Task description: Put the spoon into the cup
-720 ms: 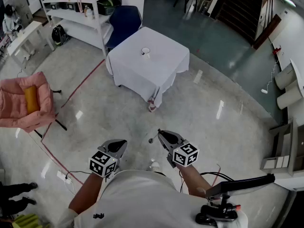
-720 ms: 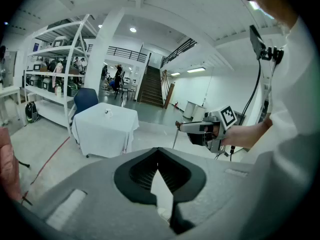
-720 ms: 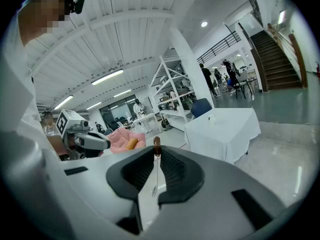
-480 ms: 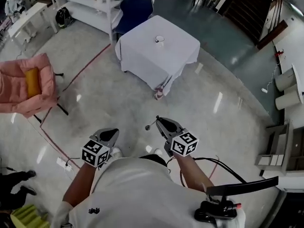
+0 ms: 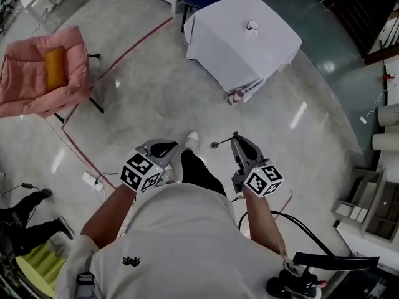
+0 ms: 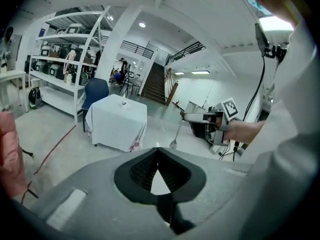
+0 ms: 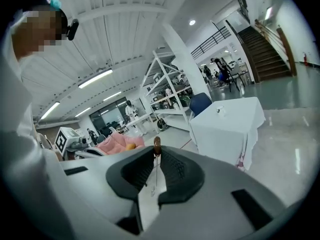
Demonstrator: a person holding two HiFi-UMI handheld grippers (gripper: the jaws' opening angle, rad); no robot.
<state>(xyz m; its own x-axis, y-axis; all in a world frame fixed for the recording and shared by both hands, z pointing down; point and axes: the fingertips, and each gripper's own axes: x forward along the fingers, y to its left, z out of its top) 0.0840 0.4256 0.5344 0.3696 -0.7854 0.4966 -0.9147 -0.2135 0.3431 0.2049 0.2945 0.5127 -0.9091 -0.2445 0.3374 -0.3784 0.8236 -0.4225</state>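
1. Spoon (image 5: 223, 141) sits at the middle of the head view. It is pinched at the top of its handle by the tips of the right gripper (image 5: 237, 141), and its bowl points toward the left of the frame.
2. In the right gripper view, the right gripper (image 7: 157, 153) has its jaws clamped on the spoon (image 7: 157, 144). The brown handle end pokes up between the tips, and the thin shaft hangs down through the gap behind them.
3. The left gripper view shows the spoon (image 6: 175, 136) at centre right, hanging bowl-down from the right gripper (image 6: 186, 116) over the bare floor.
4. The left gripper (image 5: 163, 147) is at lower centre-left of the head view, well apart from the spoon.
5. In its own view, the left gripper (image 6: 158, 151) has its jaw tips together with nothing between them.
6. The cup (image 5: 252, 25) stands upright at the top of the head view, on a table (image 5: 234, 48) covered by a white cloth. It is far from both grippers.
7. A pink chair (image 5: 28, 80) with an orange cushion (image 5: 55, 67) is at the upper left of the head view.
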